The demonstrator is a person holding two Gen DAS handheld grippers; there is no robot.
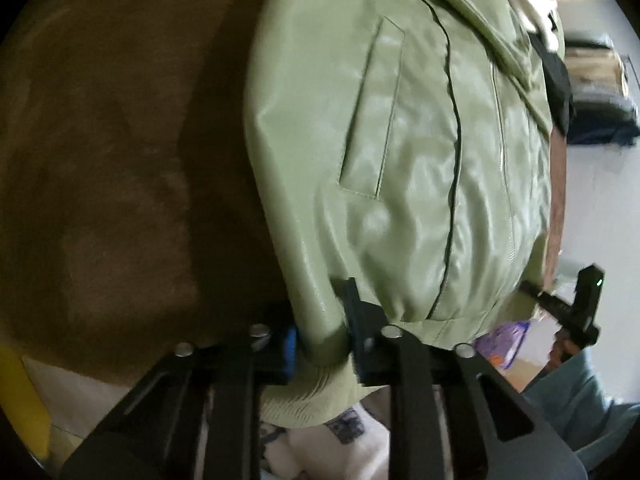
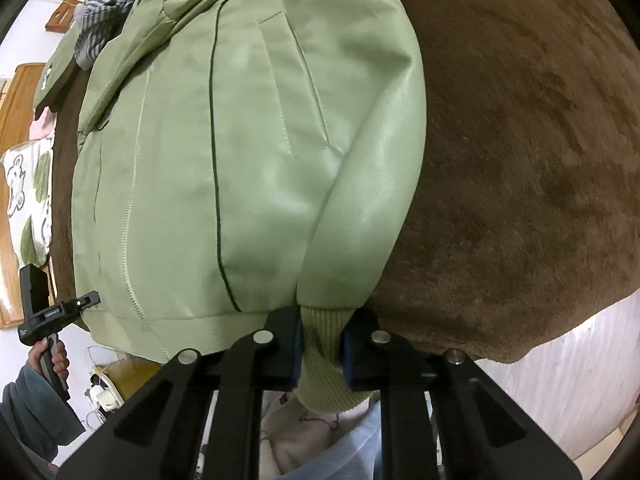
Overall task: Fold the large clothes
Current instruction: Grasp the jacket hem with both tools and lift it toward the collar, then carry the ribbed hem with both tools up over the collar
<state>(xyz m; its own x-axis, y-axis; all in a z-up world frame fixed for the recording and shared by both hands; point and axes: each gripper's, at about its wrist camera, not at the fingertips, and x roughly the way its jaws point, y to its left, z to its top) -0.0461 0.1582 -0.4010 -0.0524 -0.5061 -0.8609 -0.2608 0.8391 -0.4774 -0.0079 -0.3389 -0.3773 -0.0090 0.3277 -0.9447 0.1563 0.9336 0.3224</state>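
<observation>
A light green leather-look jacket [image 1: 420,152] lies front up on a brown plush blanket [image 1: 120,160]; it also shows in the right wrist view [image 2: 248,152]. My left gripper [image 1: 324,340] is shut on the jacket's left sleeve end near the ribbed cuff [image 1: 308,400]. My right gripper [image 2: 320,344] is shut on the right sleeve's ribbed cuff [image 2: 324,360], at the blanket's near edge. Each view shows the other gripper: the right one in the left wrist view [image 1: 580,312], the left one in the right wrist view [image 2: 44,304].
The brown blanket [image 2: 540,160] spreads wide beside the jacket. A striped grey garment [image 2: 104,20] and other clothes lie at the far end. A patterned pillow [image 2: 28,200] and wooden furniture [image 2: 16,92] are at the left. White flooring [image 2: 560,380] shows below the blanket edge.
</observation>
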